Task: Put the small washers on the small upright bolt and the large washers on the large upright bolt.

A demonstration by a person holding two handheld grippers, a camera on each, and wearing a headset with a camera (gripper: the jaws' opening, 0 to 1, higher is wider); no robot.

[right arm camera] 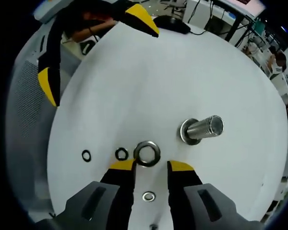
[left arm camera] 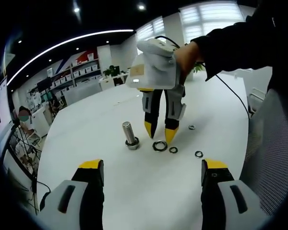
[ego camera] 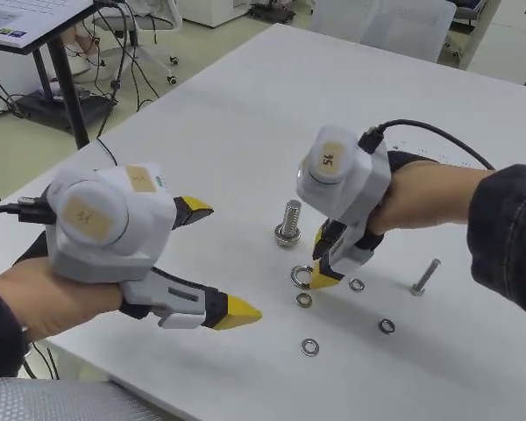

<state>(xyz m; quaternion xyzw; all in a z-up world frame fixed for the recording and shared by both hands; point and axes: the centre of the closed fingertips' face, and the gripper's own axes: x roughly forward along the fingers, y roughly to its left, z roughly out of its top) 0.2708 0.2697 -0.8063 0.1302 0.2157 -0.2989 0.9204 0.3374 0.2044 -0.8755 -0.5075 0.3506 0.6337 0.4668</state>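
Saw the right claw [ego camera: 322, 260] a little apart, tips just beside the big washer [ego camera: 294, 277]. Needed to pinch its rim, lift, drop it over the big bolt [ego camera: 289, 224] at 12 o'clock. Saw small washers [ego camera: 304, 300] close at 6 o'clock, easy to bump. Saw the left claw [ego camera: 219, 260] wide apart at 9 o'clock, the small bolt [ego camera: 425, 276] lying flat at 3 o'clock.
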